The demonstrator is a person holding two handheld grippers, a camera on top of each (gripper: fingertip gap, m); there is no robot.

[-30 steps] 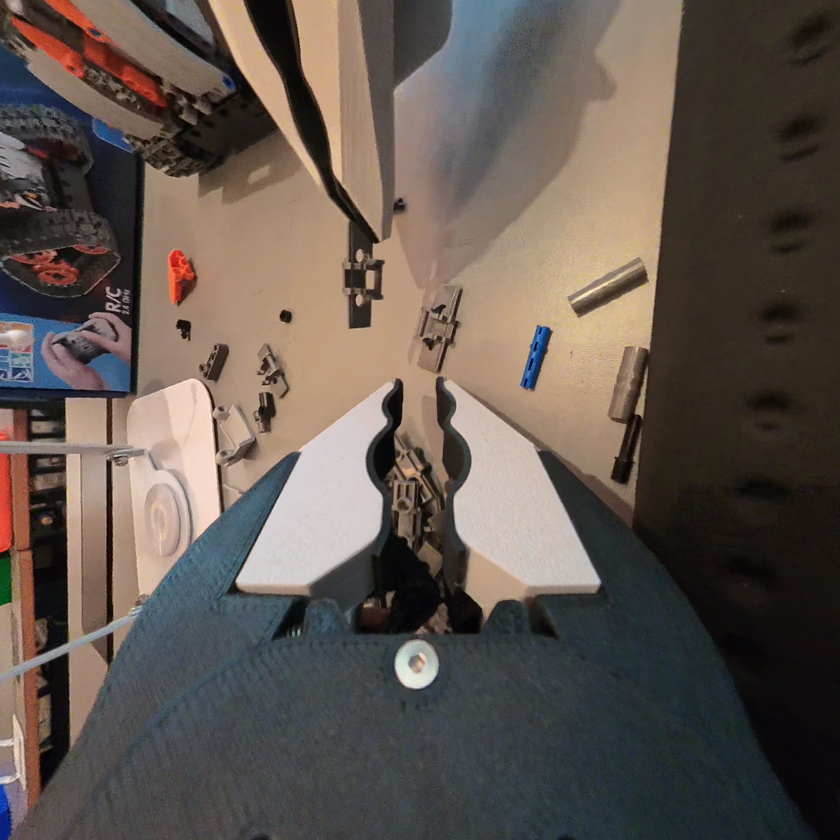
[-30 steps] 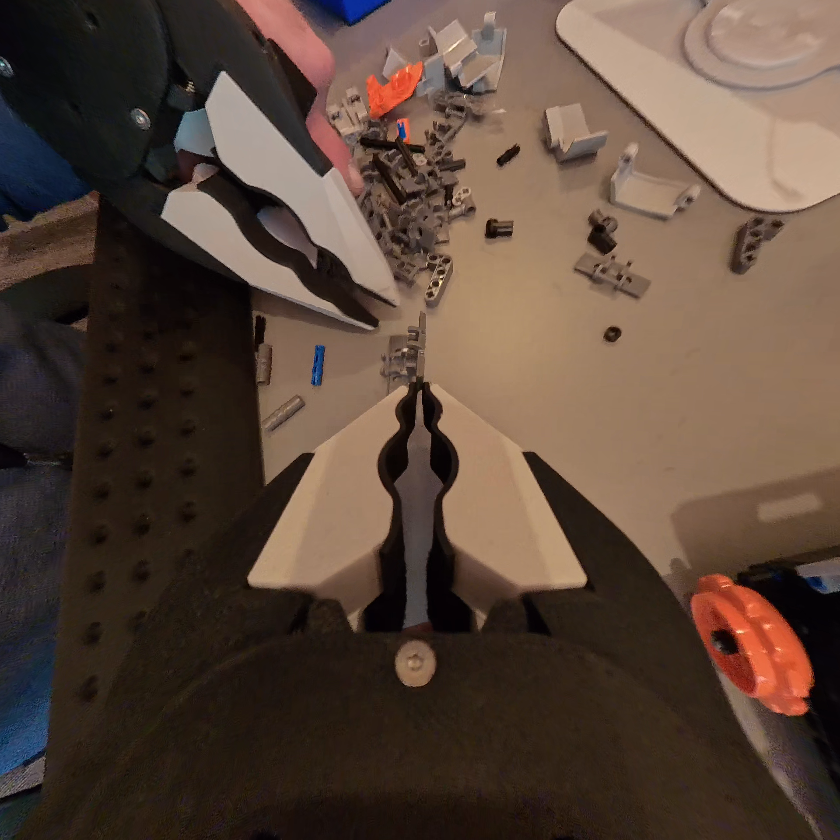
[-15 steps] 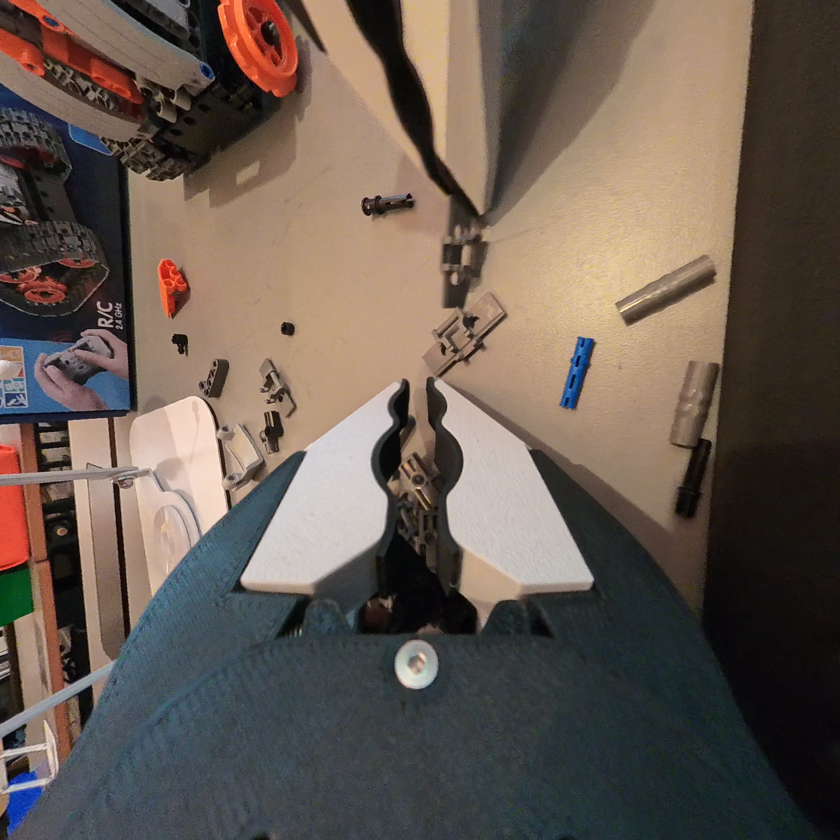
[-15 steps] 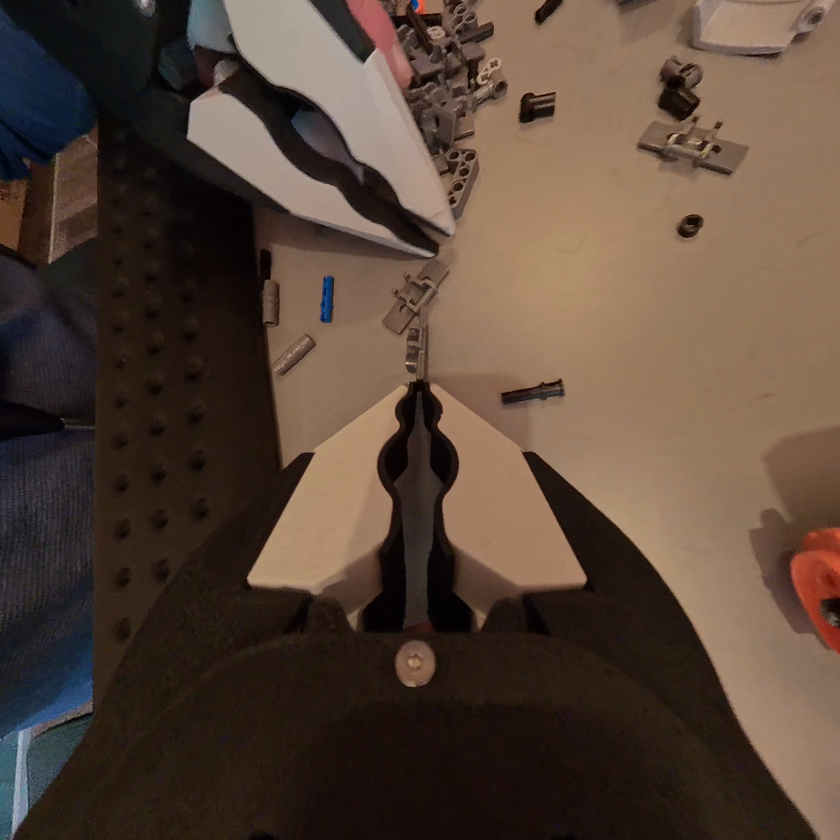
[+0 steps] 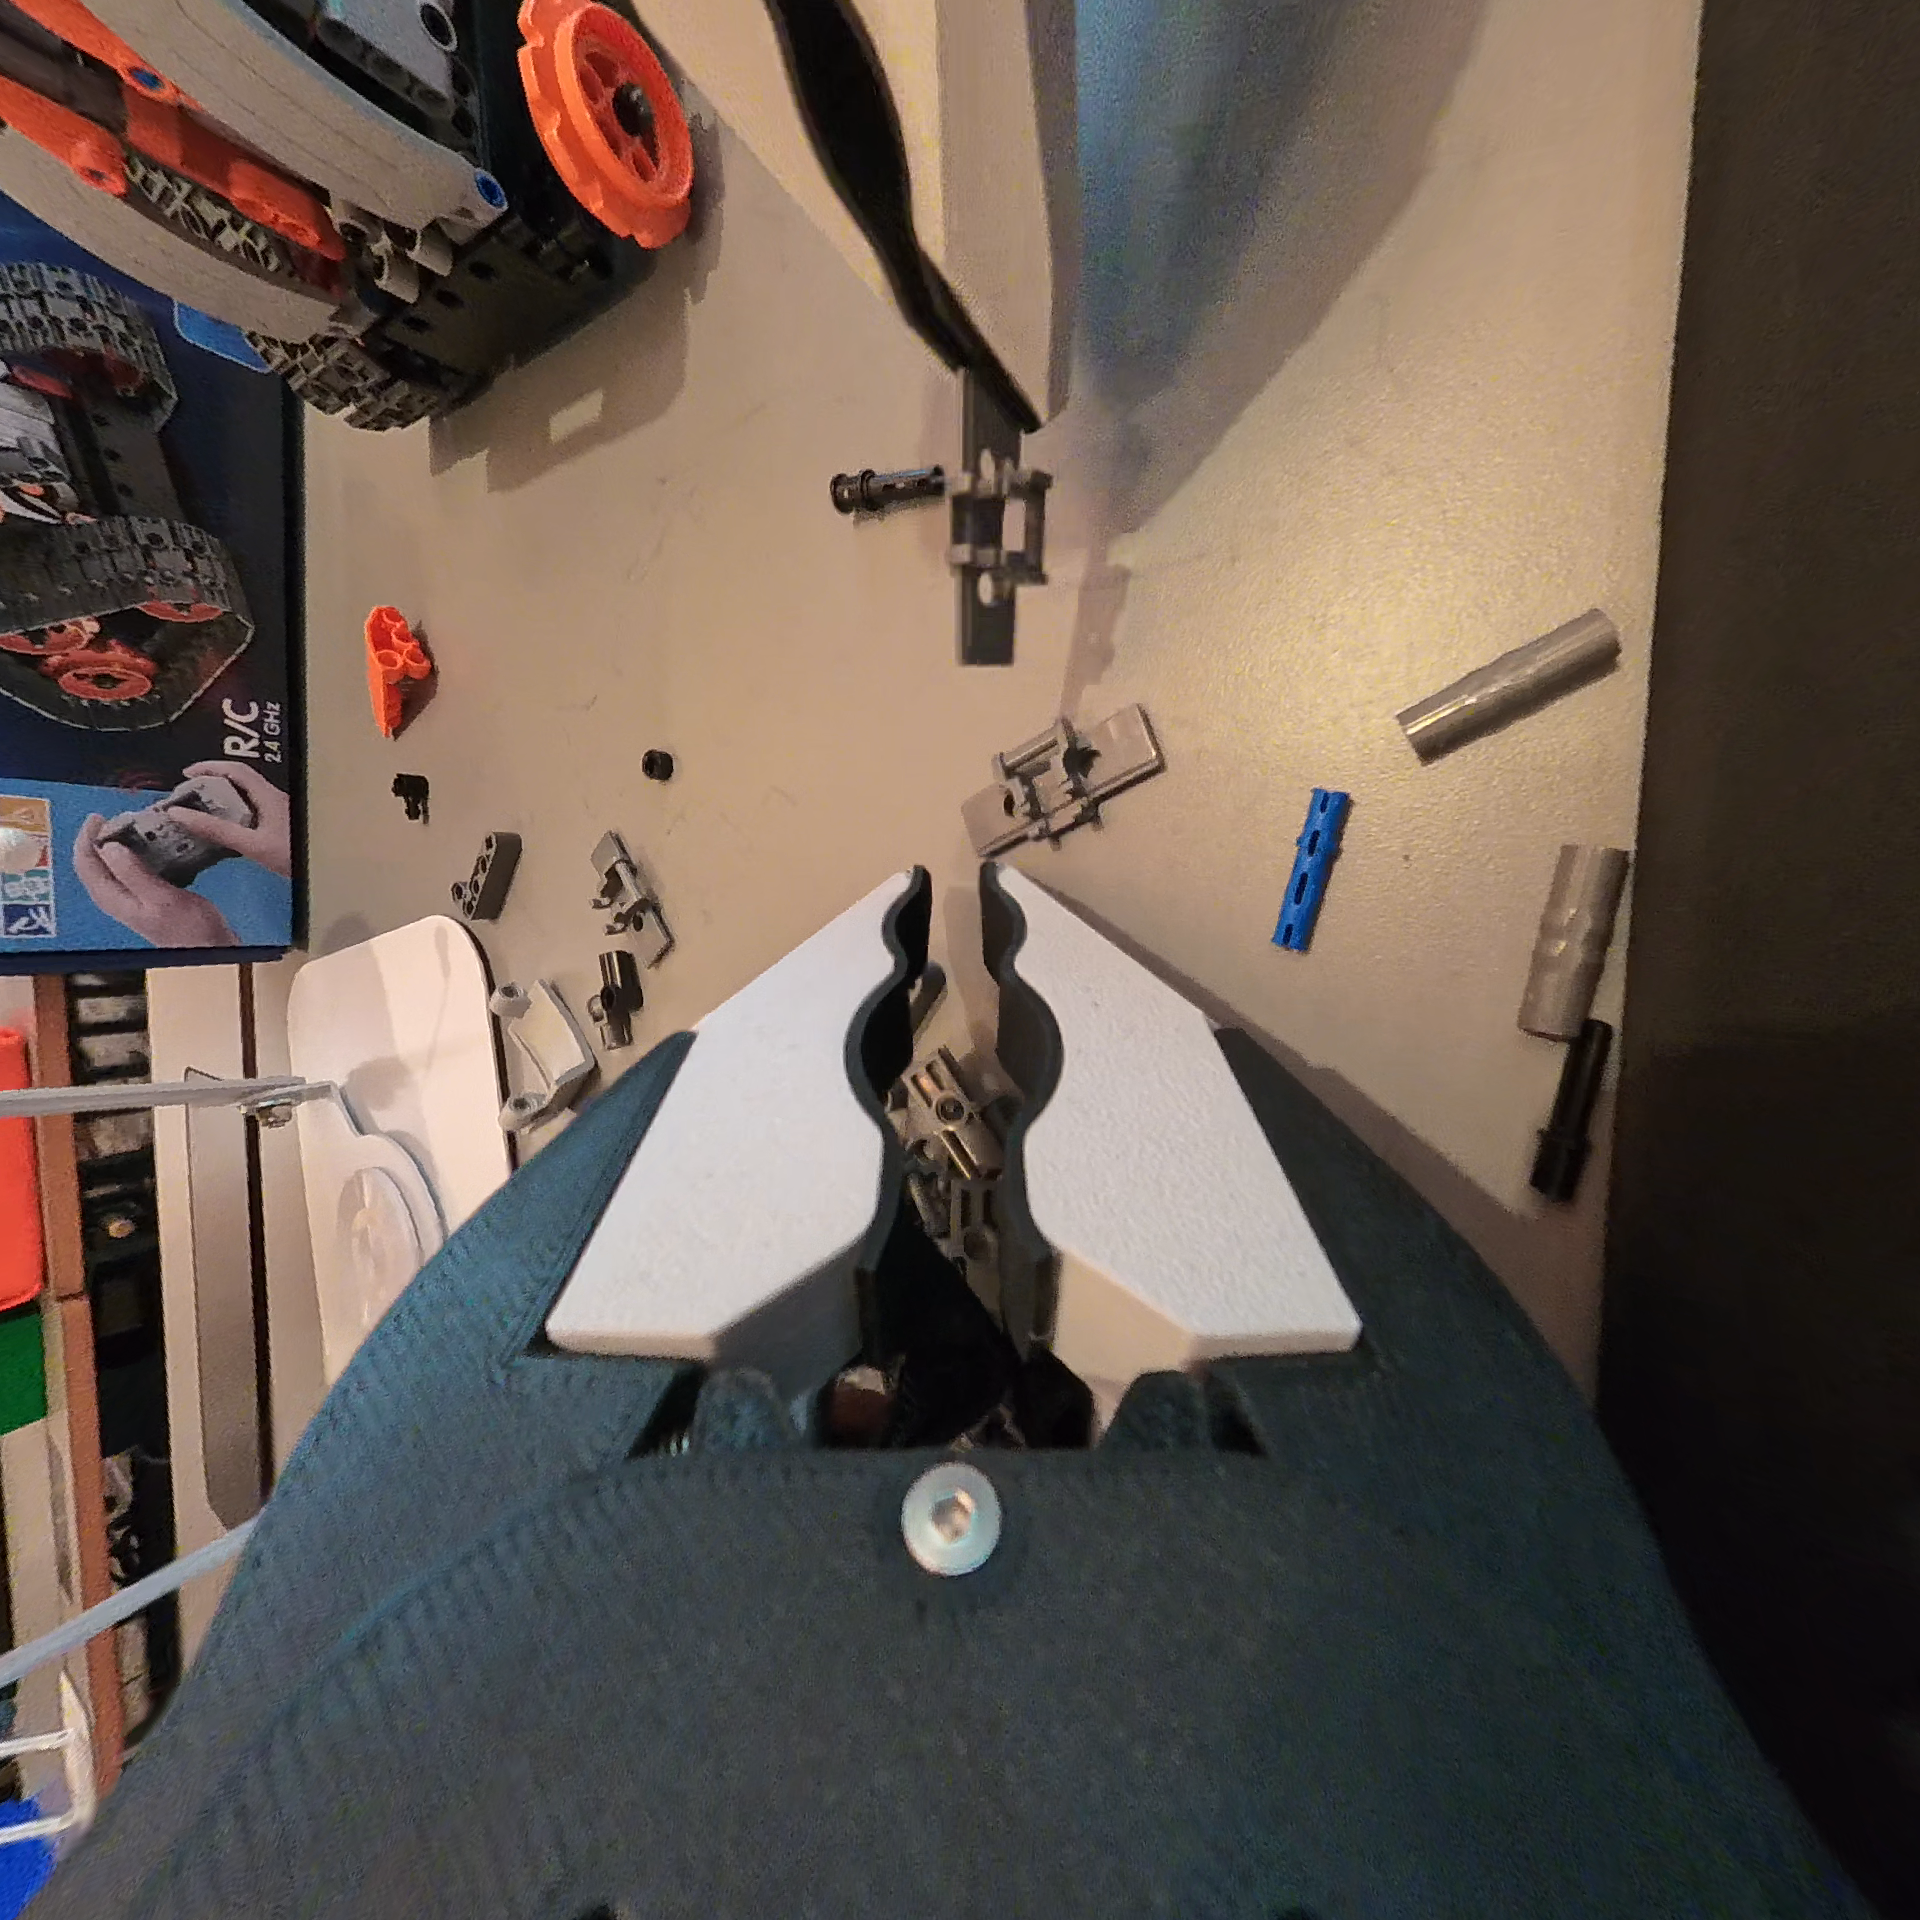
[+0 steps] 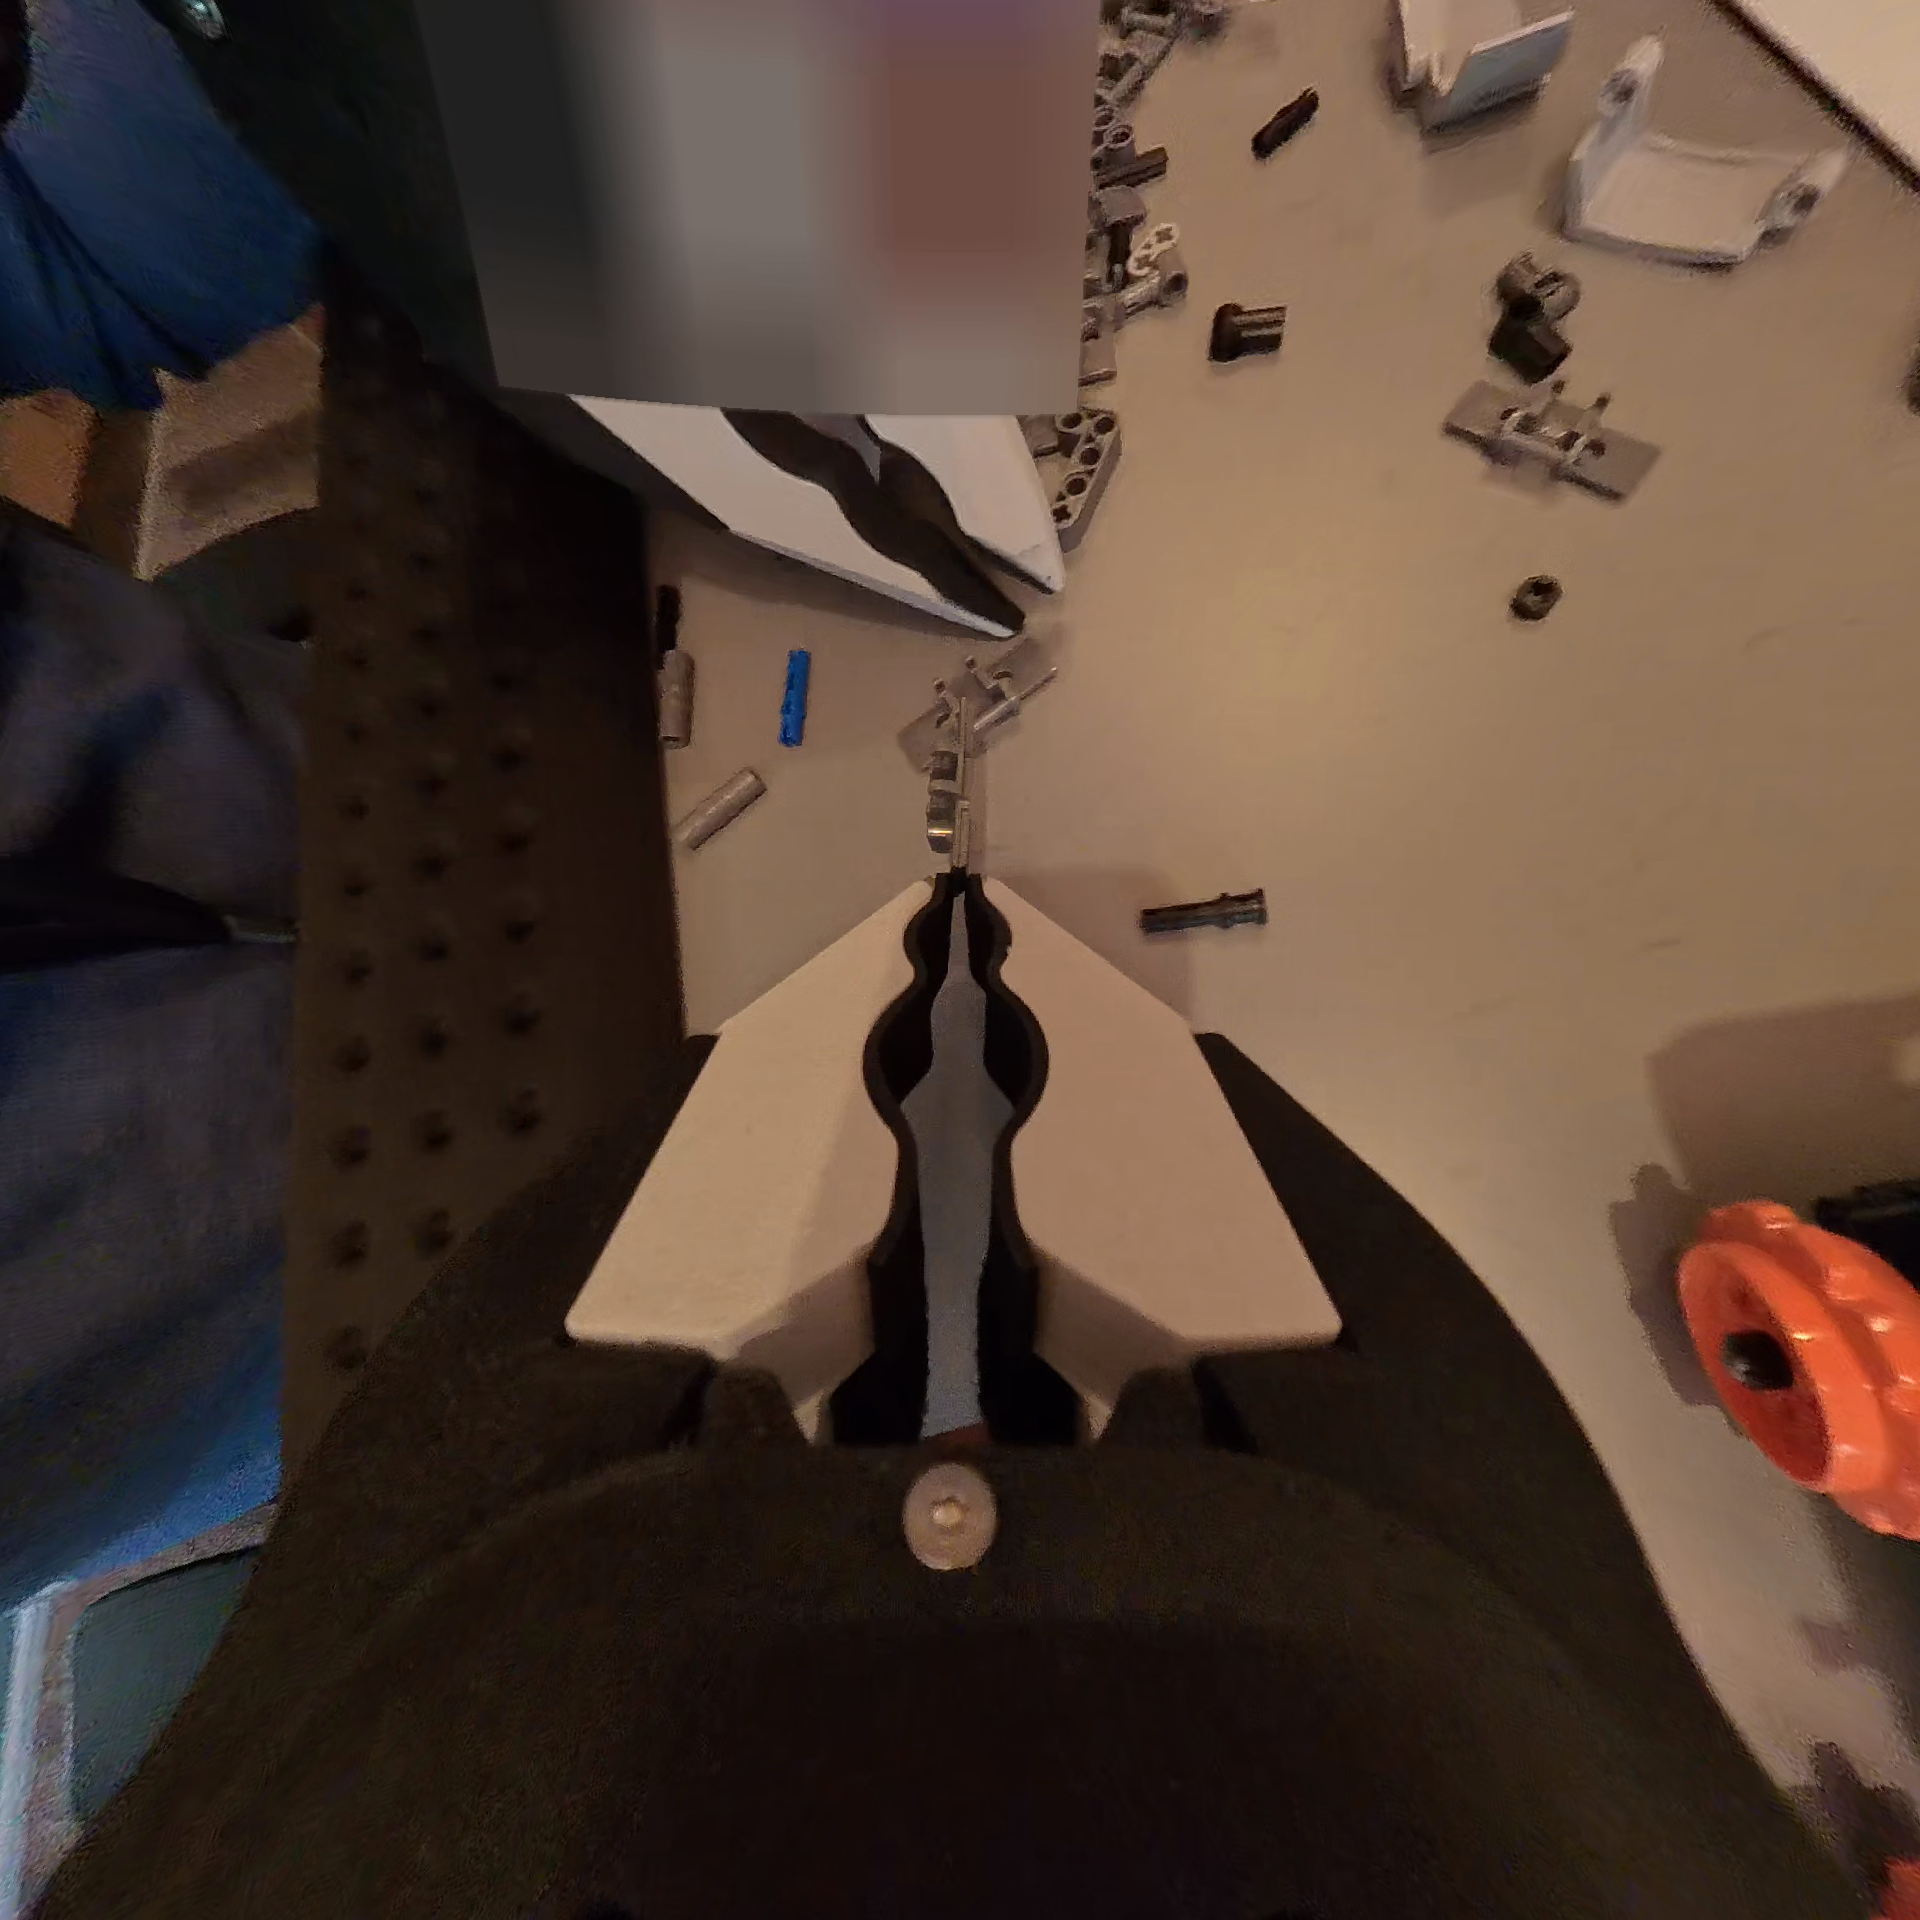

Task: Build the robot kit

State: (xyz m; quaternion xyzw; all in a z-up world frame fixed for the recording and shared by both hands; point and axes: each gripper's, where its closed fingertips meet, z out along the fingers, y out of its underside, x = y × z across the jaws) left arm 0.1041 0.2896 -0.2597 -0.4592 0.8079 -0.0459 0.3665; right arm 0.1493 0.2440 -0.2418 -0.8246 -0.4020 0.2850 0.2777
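**Grey link pinched, second link waiting on the desk**

Left wrist view: my left gripper [image 5: 954,883] has its jaws narrowly parted — empty, tips just short of the grey track link [image 5: 1060,779] on the desk [image 5: 790,623], which sat more upright a second ago.

Right wrist view: my right gripper [image 6: 954,883] clamps a held link [image 6: 951,800]; the black pin [image 6: 1203,914] has come into sight.

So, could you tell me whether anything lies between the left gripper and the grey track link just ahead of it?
Nothing visible does: the grey track link lies on bare table just past the left gripper, whose fingers are slightly apart. The right gripper holds a second link farther off.
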